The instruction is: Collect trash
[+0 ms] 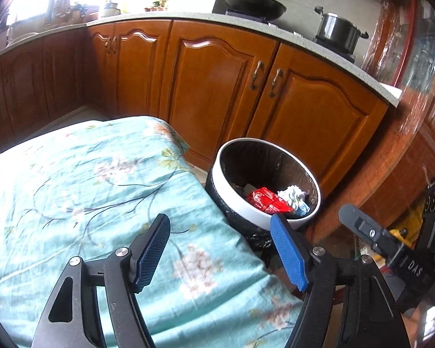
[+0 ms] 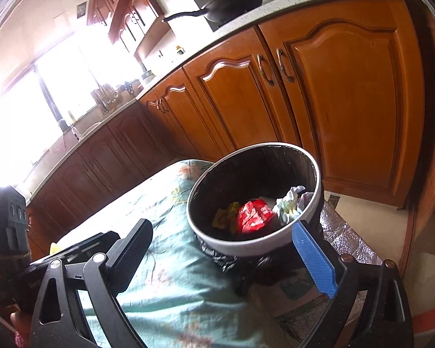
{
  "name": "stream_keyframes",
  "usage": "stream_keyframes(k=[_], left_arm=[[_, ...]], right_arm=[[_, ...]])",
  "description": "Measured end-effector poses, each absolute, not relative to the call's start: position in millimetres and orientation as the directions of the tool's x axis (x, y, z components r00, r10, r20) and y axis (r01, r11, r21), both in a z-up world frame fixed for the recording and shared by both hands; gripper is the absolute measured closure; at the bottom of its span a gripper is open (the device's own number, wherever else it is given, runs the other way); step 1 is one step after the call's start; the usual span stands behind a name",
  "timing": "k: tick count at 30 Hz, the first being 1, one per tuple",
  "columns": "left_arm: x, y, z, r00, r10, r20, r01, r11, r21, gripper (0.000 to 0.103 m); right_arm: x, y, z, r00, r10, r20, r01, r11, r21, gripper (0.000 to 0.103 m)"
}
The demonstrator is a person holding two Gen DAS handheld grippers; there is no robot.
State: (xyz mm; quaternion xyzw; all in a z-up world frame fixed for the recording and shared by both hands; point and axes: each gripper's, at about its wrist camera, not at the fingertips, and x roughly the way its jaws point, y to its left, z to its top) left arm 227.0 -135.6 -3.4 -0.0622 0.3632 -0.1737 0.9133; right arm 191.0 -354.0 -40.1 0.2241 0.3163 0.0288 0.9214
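Note:
A round white-rimmed trash bin [image 1: 240,207] with a black liner stands on the floor beside the table; it also shows in the right wrist view [image 2: 237,246]. Inside lie a red wrapper [image 1: 266,201] [image 2: 253,211], crumpled white paper [image 1: 293,195] [image 2: 288,206] and a yellow wrapper [image 2: 224,216]. My left gripper [image 1: 220,229] is open and empty above the table's right edge, just left of the bin. My right gripper [image 2: 221,237] is open and empty, hovering just before the bin's near rim. The right gripper's body shows in the left wrist view [image 1: 374,235].
A table under a teal floral cloth [image 1: 87,179] [image 2: 171,261] fills the left. Wooden kitchen cabinets [image 1: 217,81] [image 2: 319,92] run behind under a pale counter with a black wok [image 1: 252,5] [image 2: 232,0] and a steel pot [image 1: 337,29]. A wooden door frame [image 1: 397,116] stands at right.

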Motion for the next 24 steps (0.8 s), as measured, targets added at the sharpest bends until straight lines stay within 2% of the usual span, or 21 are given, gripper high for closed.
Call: stream_keyframes(k=[3, 13, 16, 19, 24], left_arm=[[207, -120, -3, 0.708, -0.341, -0.618, 0.253, 0.940, -0.229, 0.028], [144, -89, 0, 0.789, -0.266, -0.554, 0.214, 0.964, -0.157, 0.025], [126, -80, 6, 0.816, -0.257, -0.518, 0.208, 0.966, -0.153, 0.021], [111, -74, 5, 0.849, -0.219, -0.481, 0.177, 0.975, -0.132, 0.004], [94, -65, -3, 0.876, -0.179, -0.449, 0.142, 0.983, -0.116, 0.002]], right_arm=[[175, -340, -40, 0.817, 0.166, -0.552, 0.088, 0.910, 0.405, 0.003], [148, -298, -25, 0.841, 0.119, -0.528, 0.066, 0.946, 0.319, 0.002], [135, -283, -4, 0.879, 0.103, -0.466, 0.027, 0.964, 0.264, 0.001], [120, -272, 11, 0.923, 0.070, -0.378, 0.020, 0.973, 0.229, 0.000], [108, -257, 13, 0.944, 0.026, -0.329, 0.039, 0.981, 0.190, 0.000]])
